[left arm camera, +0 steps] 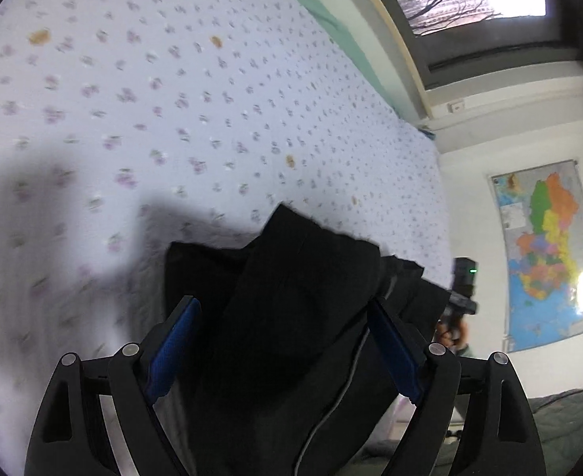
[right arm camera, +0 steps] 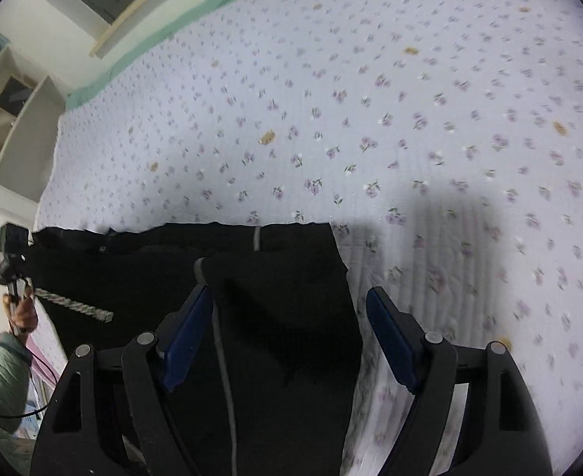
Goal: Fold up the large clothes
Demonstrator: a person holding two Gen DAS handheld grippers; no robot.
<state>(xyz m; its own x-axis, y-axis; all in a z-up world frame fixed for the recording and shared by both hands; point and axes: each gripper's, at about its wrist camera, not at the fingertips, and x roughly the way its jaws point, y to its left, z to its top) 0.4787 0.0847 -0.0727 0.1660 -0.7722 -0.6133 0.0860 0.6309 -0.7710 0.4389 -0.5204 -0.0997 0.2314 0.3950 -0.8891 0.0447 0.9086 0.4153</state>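
Observation:
A black garment (left arm camera: 291, 297) with a thin grey stripe lies folded on the near edge of a bed. In the left wrist view my left gripper (left arm camera: 283, 309) is open, its blue pads wide apart over the cloth, holding nothing. In the right wrist view the same black garment (right arm camera: 275, 297) lies flat with a grey stripe and a patterned drawstring (right arm camera: 77, 306). My right gripper (right arm camera: 289, 297) is open above its right part, holding nothing. The other gripper (right arm camera: 12, 261), in a hand, shows at the far left.
The bed has a white floral quilt (left arm camera: 192, 99) (right arm camera: 370, 119) with a green edge at the far side. A map (left arm camera: 545, 254) hangs on the wall. A window (left arm camera: 473, 0) is beyond the bed. White shelves (right arm camera: 18, 127) hold a yellow object.

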